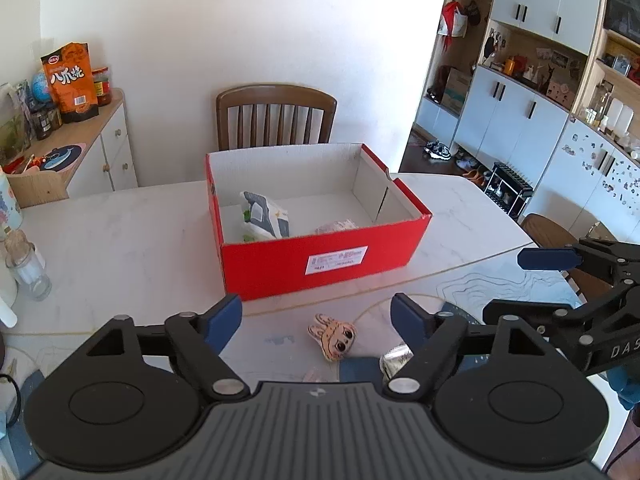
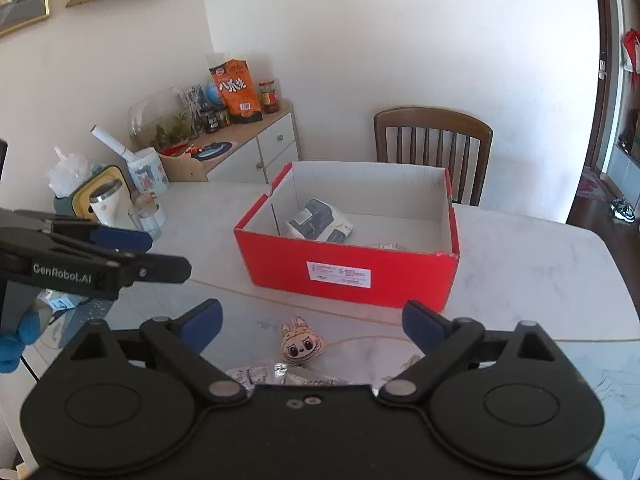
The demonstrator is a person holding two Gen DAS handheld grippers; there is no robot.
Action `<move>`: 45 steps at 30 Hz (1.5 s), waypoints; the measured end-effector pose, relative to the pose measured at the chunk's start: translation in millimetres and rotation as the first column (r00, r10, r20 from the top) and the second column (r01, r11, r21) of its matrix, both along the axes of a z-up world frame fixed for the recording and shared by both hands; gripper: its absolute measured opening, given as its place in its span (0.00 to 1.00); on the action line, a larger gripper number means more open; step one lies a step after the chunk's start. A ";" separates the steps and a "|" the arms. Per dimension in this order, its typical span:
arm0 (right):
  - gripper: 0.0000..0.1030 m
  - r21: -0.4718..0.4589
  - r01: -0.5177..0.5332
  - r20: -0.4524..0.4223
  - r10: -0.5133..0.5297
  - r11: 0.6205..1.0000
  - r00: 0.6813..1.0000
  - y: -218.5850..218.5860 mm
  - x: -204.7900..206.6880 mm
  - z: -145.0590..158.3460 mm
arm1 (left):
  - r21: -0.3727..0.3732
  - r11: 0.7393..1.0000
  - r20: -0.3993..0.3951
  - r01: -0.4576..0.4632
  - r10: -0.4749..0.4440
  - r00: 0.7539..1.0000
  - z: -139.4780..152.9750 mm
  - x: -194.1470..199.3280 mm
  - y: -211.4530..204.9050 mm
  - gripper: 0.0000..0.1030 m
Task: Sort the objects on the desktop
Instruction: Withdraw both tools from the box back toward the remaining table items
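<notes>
Left wrist view has the left gripper (image 1: 316, 320) spread wide over a small bunny-faced toy (image 1: 333, 341) on the marble table (image 1: 120, 240), foil packets (image 1: 394, 362) just right of it. The right gripper (image 2: 312, 326) is equally spread, empty. Beyond the toy, a red box (image 1: 320, 256) holds a wipes pack (image 1: 264, 216) and another packet (image 1: 338, 226). A chair (image 1: 276, 116) stands behind.

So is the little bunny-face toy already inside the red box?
No, the bunny-face toy lies on the table in front of the red box, between the open right gripper fingers.
</notes>
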State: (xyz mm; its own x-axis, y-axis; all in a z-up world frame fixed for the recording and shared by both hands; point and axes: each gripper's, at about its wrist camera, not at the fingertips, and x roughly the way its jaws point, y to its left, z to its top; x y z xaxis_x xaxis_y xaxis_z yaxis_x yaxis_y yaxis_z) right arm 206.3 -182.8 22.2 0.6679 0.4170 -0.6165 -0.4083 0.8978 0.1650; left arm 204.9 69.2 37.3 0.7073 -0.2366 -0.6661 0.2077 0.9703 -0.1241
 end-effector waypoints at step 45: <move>0.98 -0.058 0.095 -0.098 -0.100 0.994 0.990 -1.5 -43.5 -79.5 | 0.099 0.989 -0.068 0.106 -0.100 0.993 -118.2 -119.5 21.4 0.99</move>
